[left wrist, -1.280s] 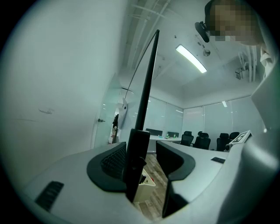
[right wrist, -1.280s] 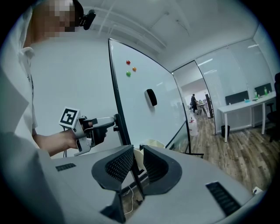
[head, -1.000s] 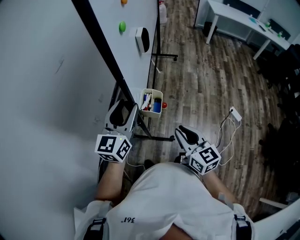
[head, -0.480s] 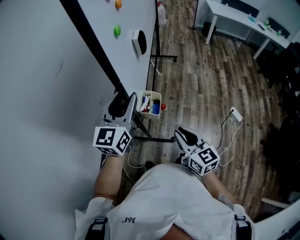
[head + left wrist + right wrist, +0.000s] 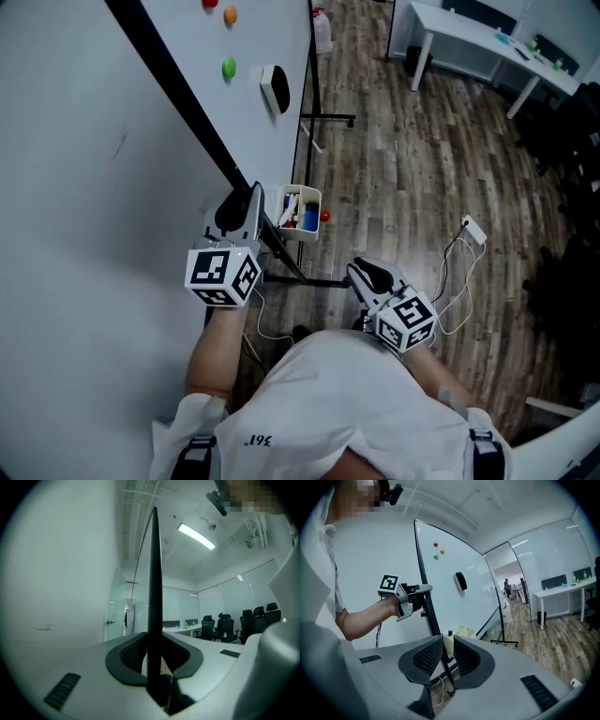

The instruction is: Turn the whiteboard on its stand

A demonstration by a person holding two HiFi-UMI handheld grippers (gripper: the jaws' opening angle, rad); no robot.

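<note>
Since a second ago, the left gripper (image 5: pixel 244 202) has climbed a little way up the whiteboard (image 5: pixel 248 131), and its jaws have just been closing. They now clamp the board's black side frame (image 5: pixel 184 89), which runs straight up between the two pads in the left gripper view.

Nearest to the person, the right gripper (image 5: pixel 367 272) hangs well apart from the whiteboard, low and off its held edge. Its jaws stand apart with nothing between them.

The whiteboard stands upright on its stand, edge-on to the person. A pale wall (image 5: pixel 75 187) lies just beside it, on the side away from its marked face. A white basket (image 5: pixel 302 210) with markers in it hangs at the board's lower edge, just beyond the clamped spot, and a small red ball (image 5: pixel 324 216) sits beside it.

Farther along the board's face sits an eraser (image 5: pixel 276 87). Beyond it are a green magnet (image 5: pixel 228 67), an orange magnet (image 5: pixel 230 15) and a red magnet (image 5: pixel 208 3).

A black stand foot (image 5: pixel 328 116) reaches out from the board's far end across the wooden floor (image 5: pixel 403 169). A white cable with its plug block (image 5: pixel 472 228) lies on that floor, well apart from the board. A white desk (image 5: pixel 487 47) stands farthest from it.
</note>
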